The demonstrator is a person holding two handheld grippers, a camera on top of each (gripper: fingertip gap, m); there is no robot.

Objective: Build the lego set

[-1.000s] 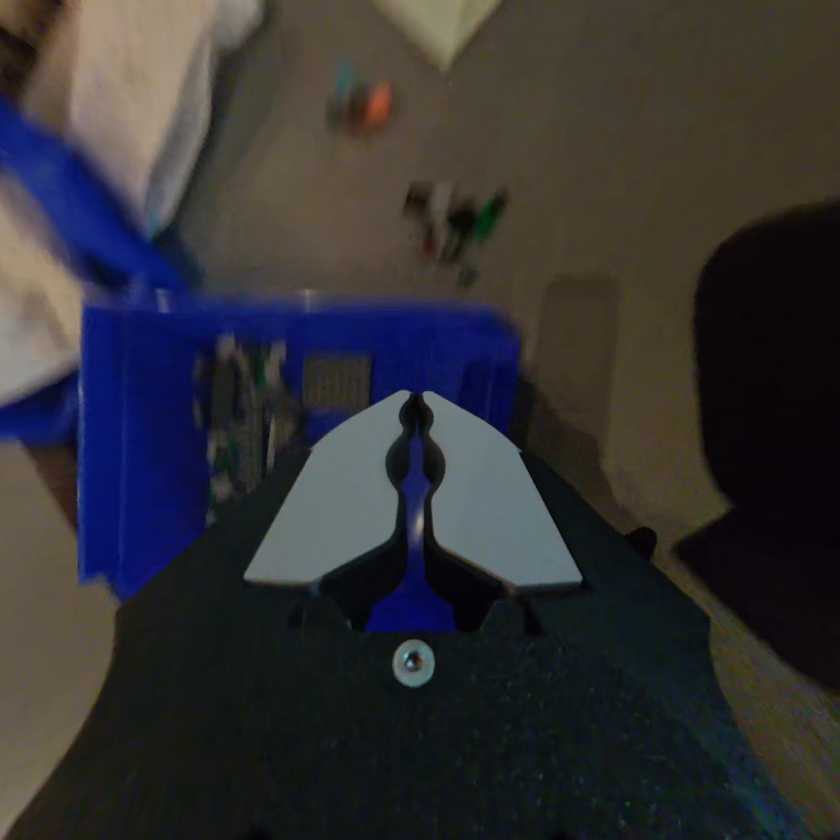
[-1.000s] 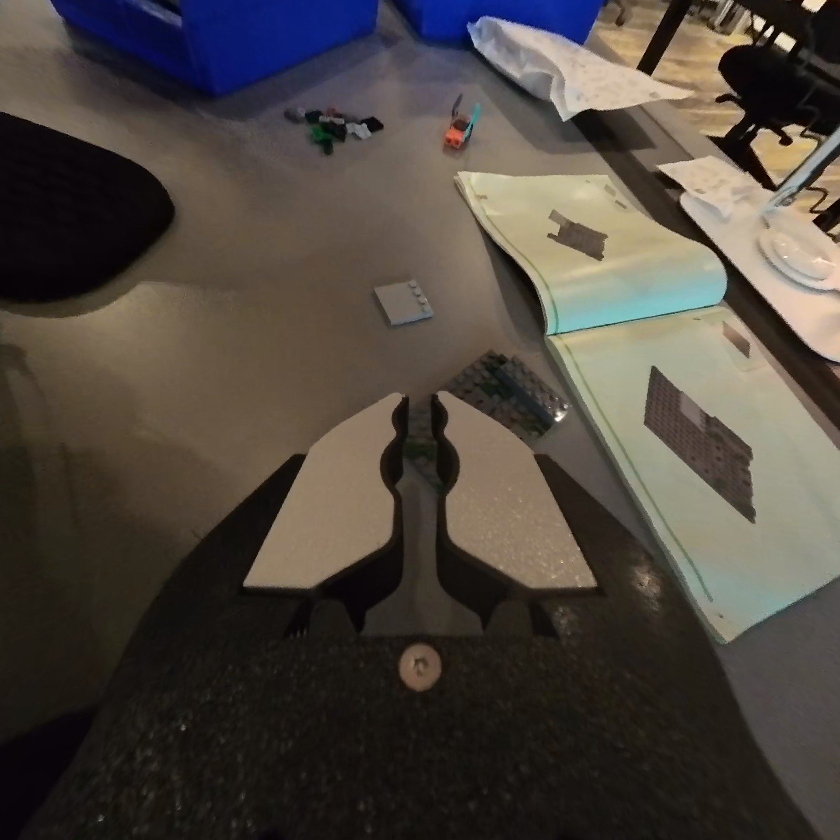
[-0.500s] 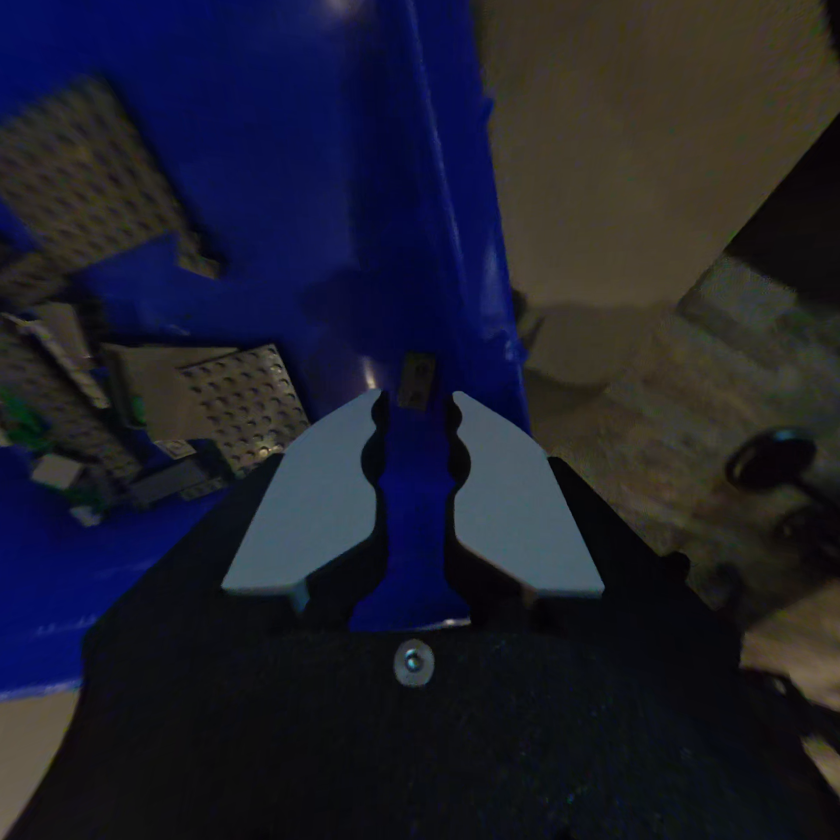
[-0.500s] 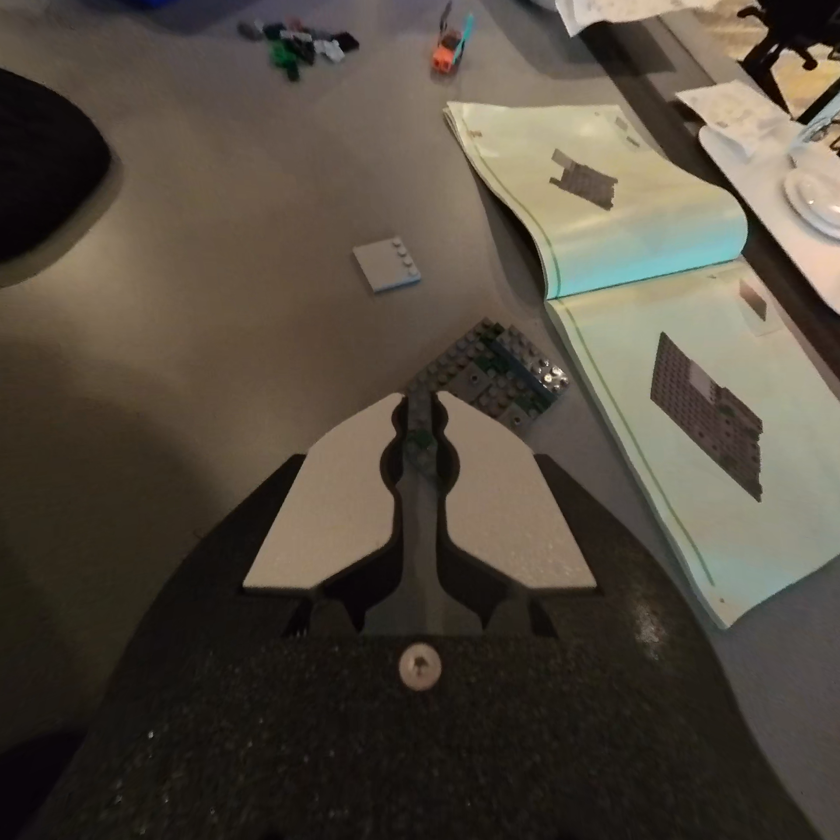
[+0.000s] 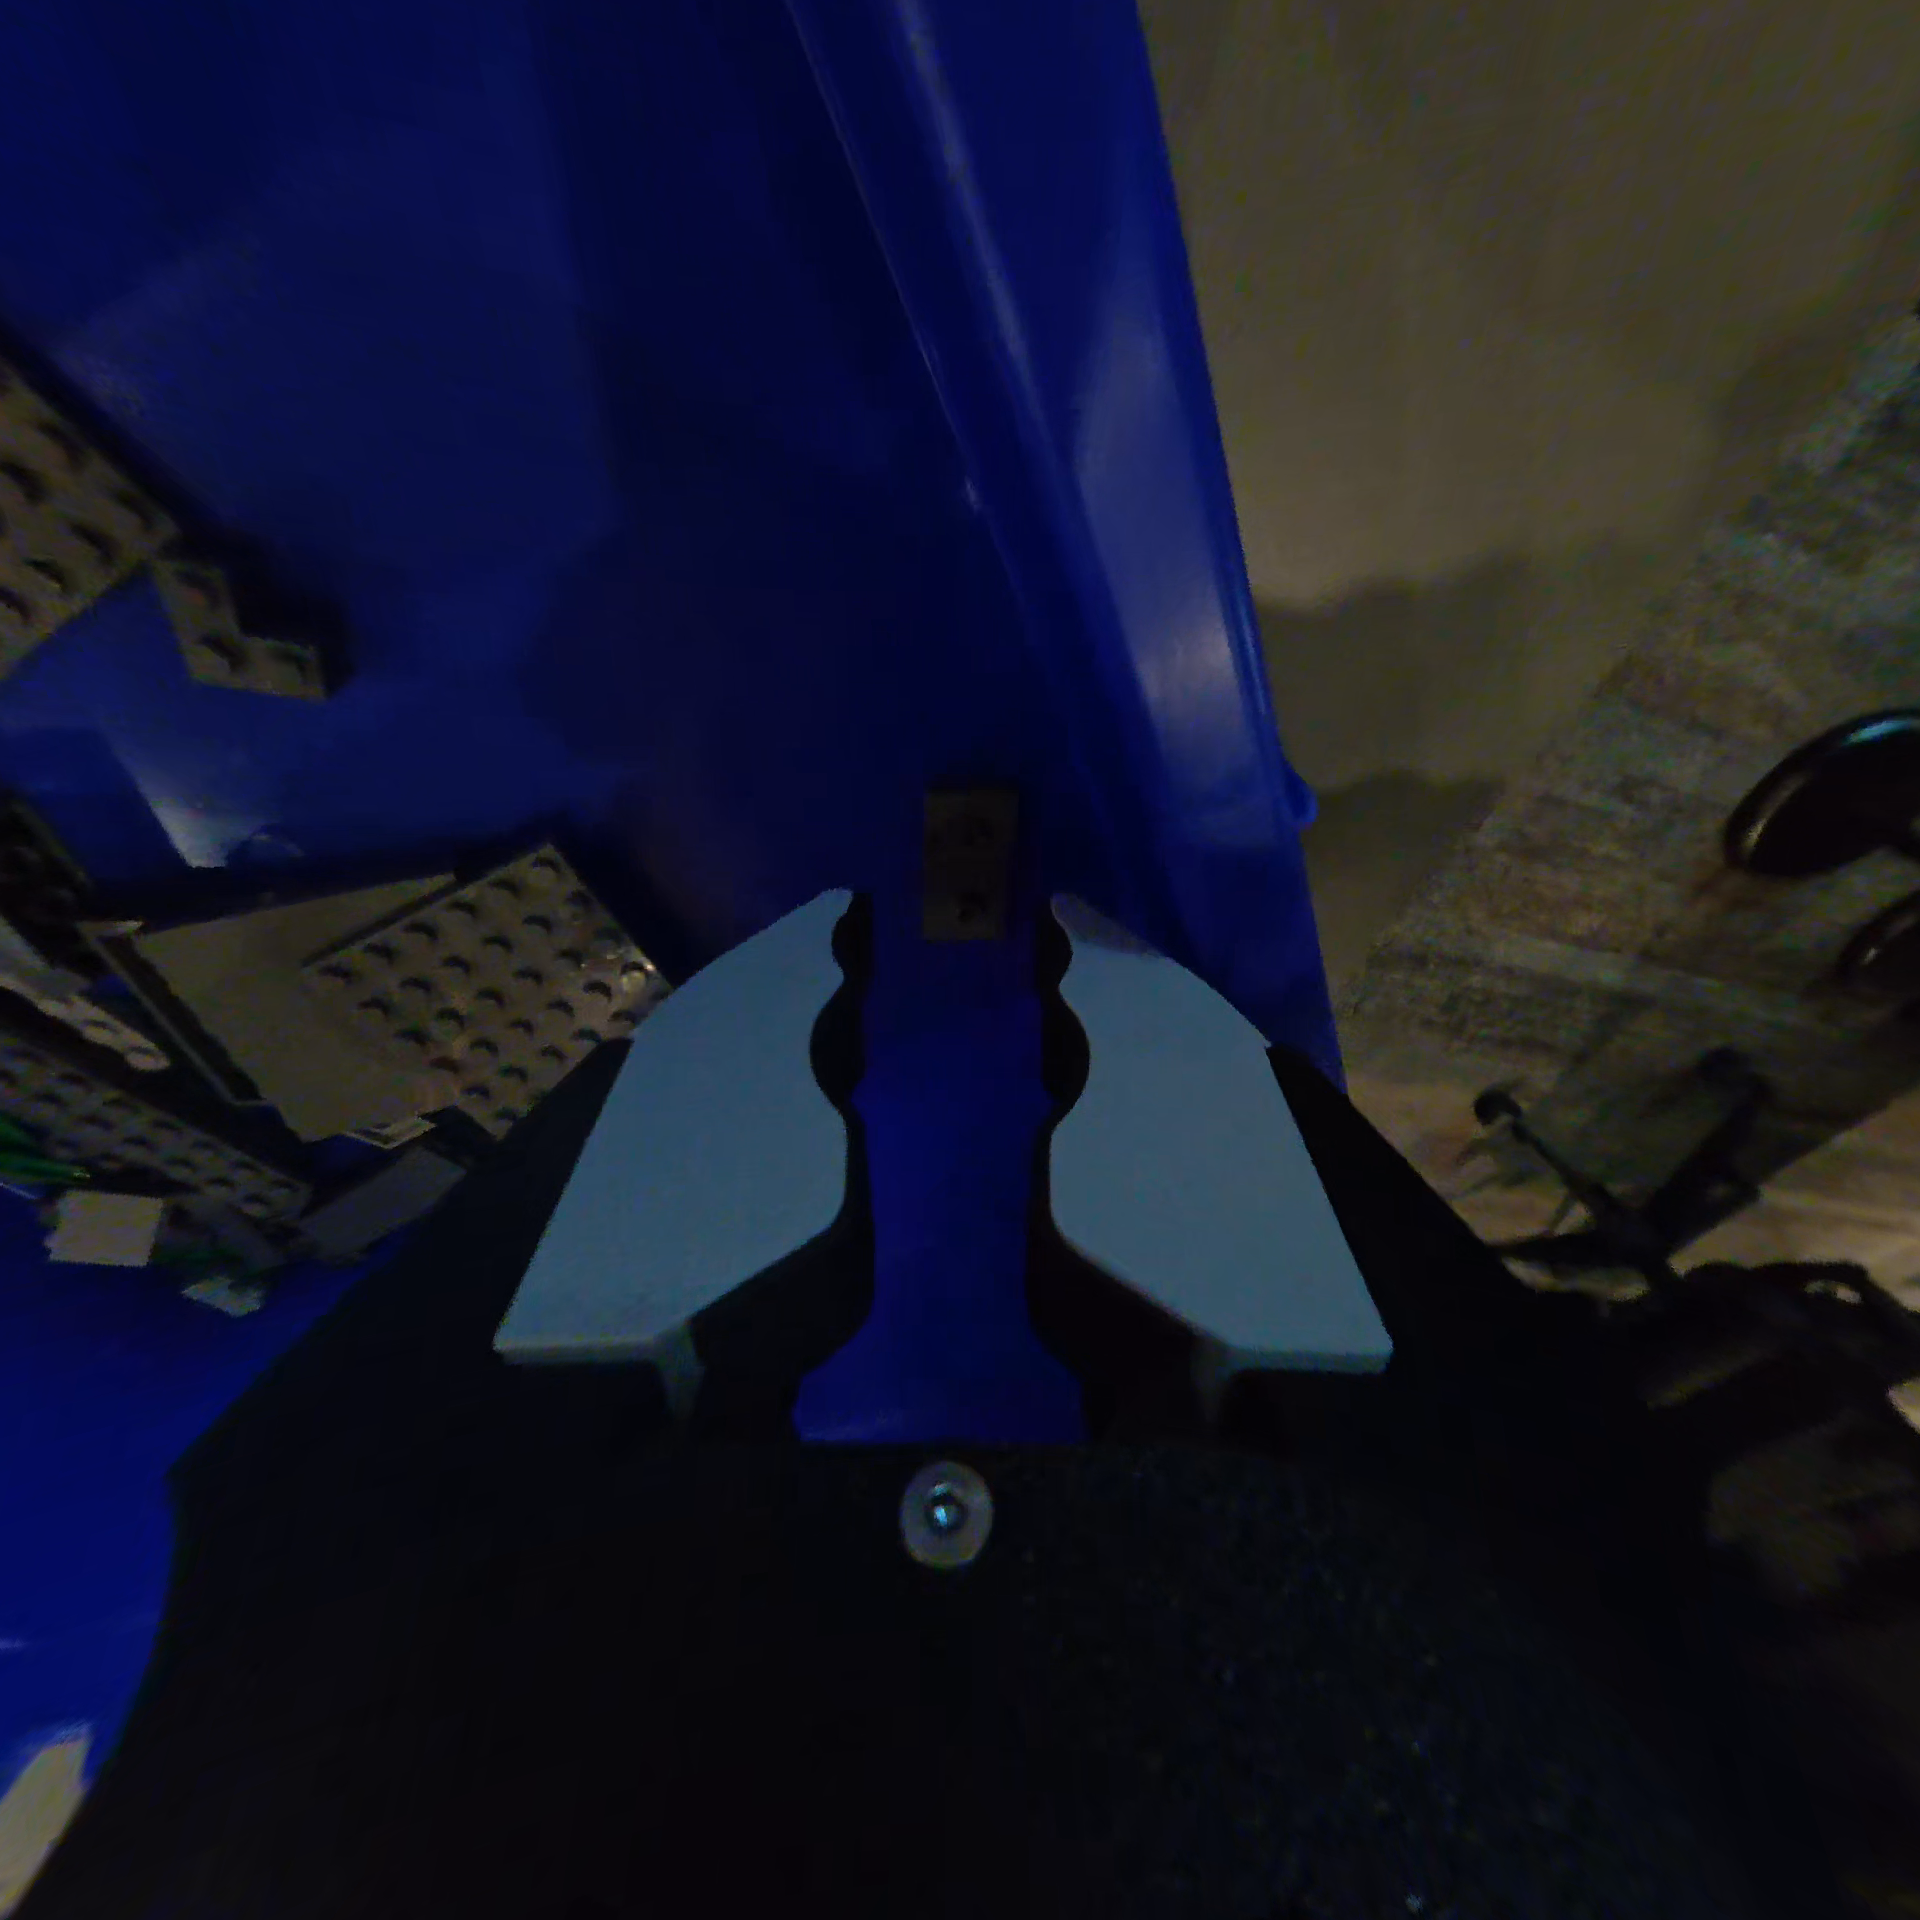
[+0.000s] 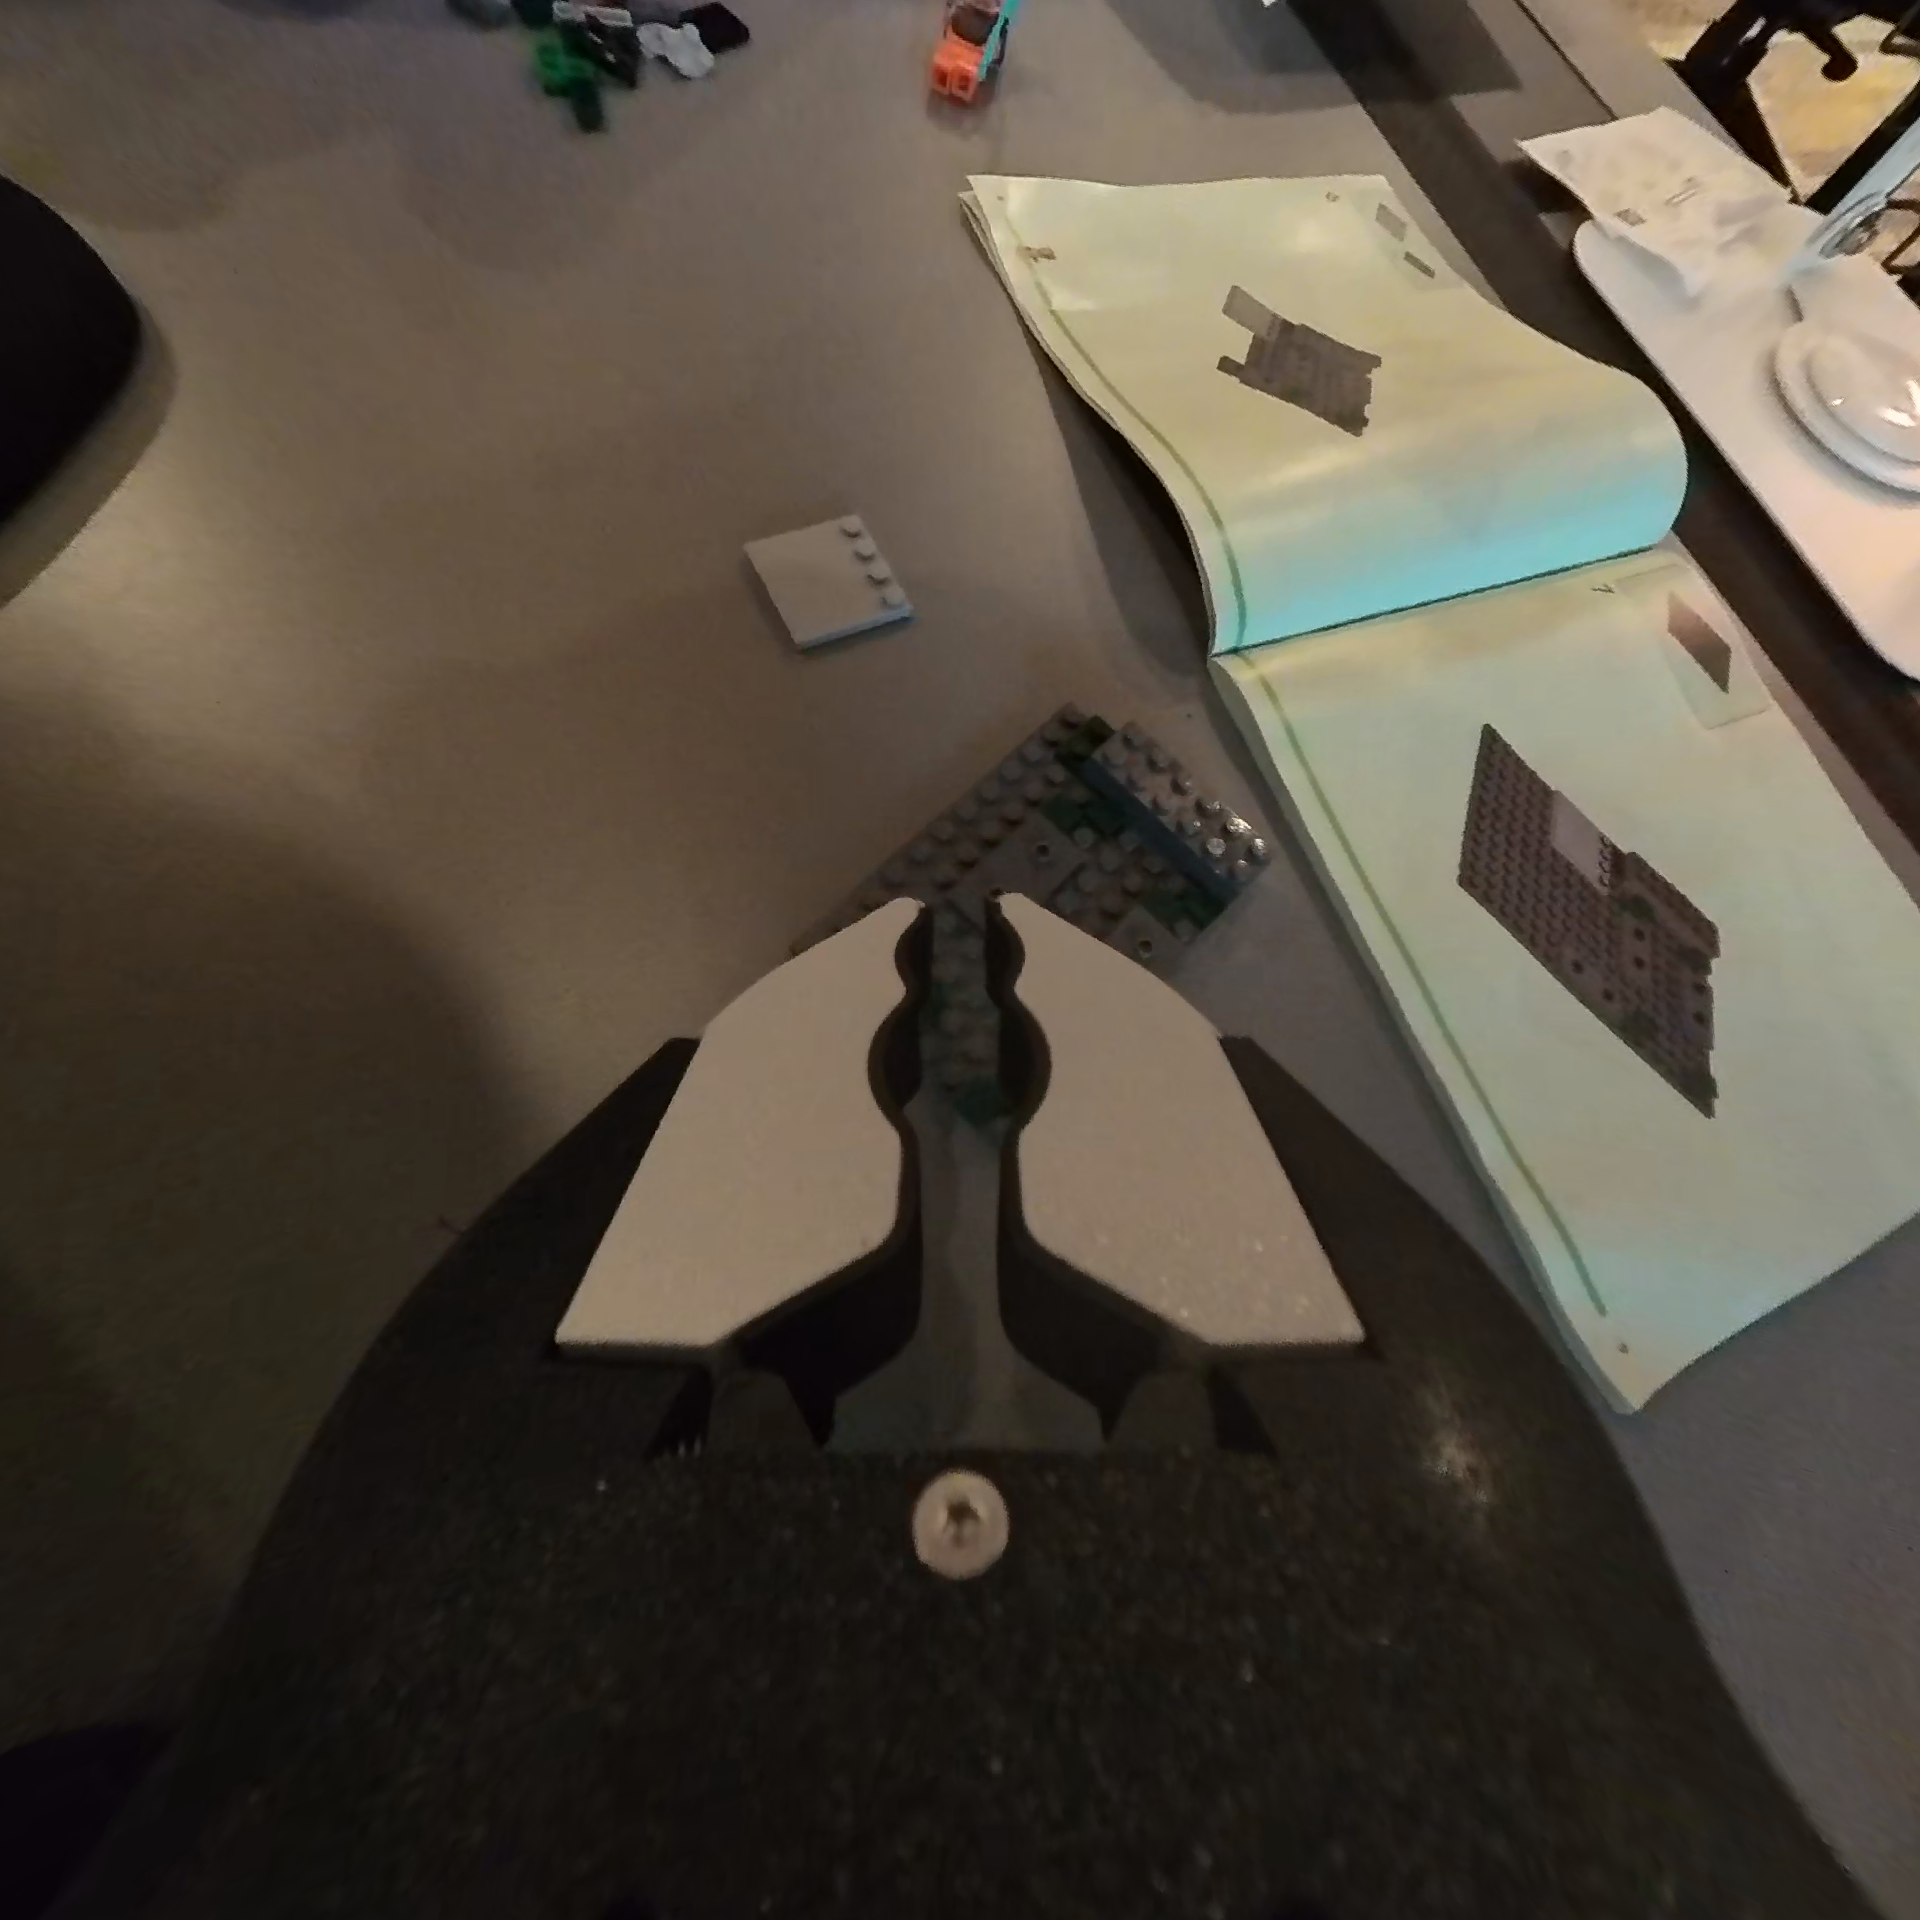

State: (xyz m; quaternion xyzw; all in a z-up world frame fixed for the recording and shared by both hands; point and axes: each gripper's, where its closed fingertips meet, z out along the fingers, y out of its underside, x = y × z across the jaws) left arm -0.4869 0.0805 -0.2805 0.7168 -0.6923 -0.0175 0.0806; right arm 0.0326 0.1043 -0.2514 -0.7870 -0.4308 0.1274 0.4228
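My left gripper (image 5: 951,906) is open inside a blue bin (image 5: 644,416), close to its right wall. A small grey two-stud piece (image 5: 969,860) lies on the bin floor just ahead of the fingertips, in line with the gap. My right gripper (image 6: 961,909) has its jaws almost together with nothing between them. It is low over the near corner of the grey studded base plate build (image 6: 1101,831) on the table. Whether it touches the plate I cannot tell. A light grey tile with one row of studs (image 6: 826,582) lies beyond it.
Several grey studded plates (image 5: 488,997) and small bits lie in the bin's left part. An open instruction booklet (image 6: 1455,727) lies right of the build. Small loose pieces (image 6: 603,47) and an orange-teal piece (image 6: 971,52) sit far back. A dark pad (image 6: 52,343) is at left. The right tips stand about 30 centimetres off the orange-teal piece (image 6: 971,52).
My left gripper swung into the blue bin, opened, and closed in on the small grey piece. My right gripper moved forward until its tips came over the base plate build.
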